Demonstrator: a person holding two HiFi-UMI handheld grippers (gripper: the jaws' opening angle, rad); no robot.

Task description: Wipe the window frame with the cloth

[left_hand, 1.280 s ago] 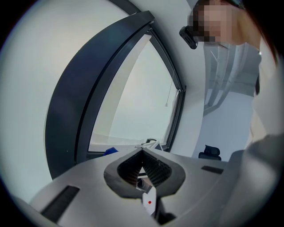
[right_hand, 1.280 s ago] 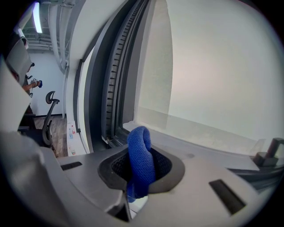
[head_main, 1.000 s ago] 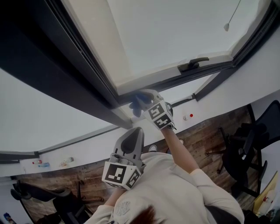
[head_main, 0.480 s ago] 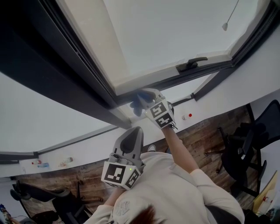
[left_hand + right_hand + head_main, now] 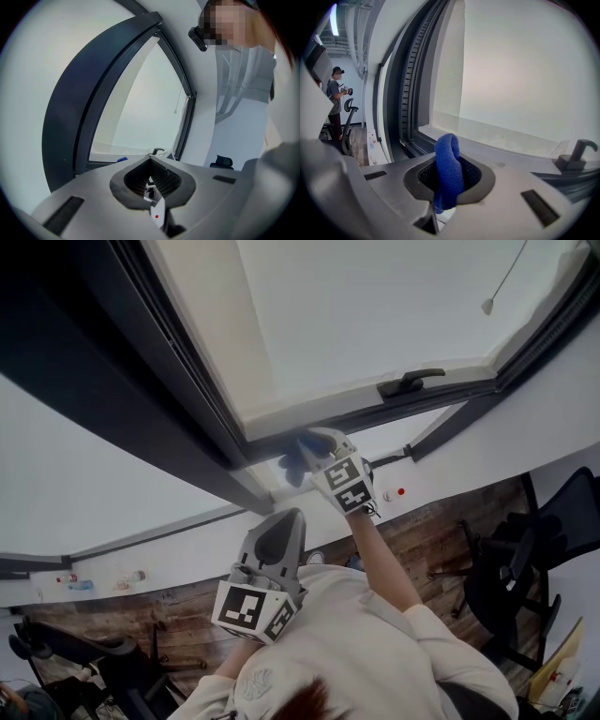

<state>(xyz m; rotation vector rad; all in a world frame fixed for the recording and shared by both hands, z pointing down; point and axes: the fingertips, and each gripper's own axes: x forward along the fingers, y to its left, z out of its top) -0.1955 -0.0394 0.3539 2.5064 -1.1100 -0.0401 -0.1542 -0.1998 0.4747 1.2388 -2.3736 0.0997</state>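
My right gripper is raised to the dark window frame and is shut on a blue cloth. The cloth rests against the frame's lower rail near its left corner. In the right gripper view the folded cloth sticks up from between the jaws of the right gripper, with the sill just behind it. The left gripper hangs lower, in front of the person's chest, shut and empty. In the left gripper view the left gripper points at the window, and the cloth shows as a small blue spot.
A dark window handle sits on the lower rail to the right of the cloth, also seen as the handle. A blind cord hangs over the pane. Office chairs stand on the wooden floor. Another person stands far left.
The head view has shifted a little. The right gripper stays with the cloth at the same spot on the lower rail, and the left gripper has not moved noticeably.
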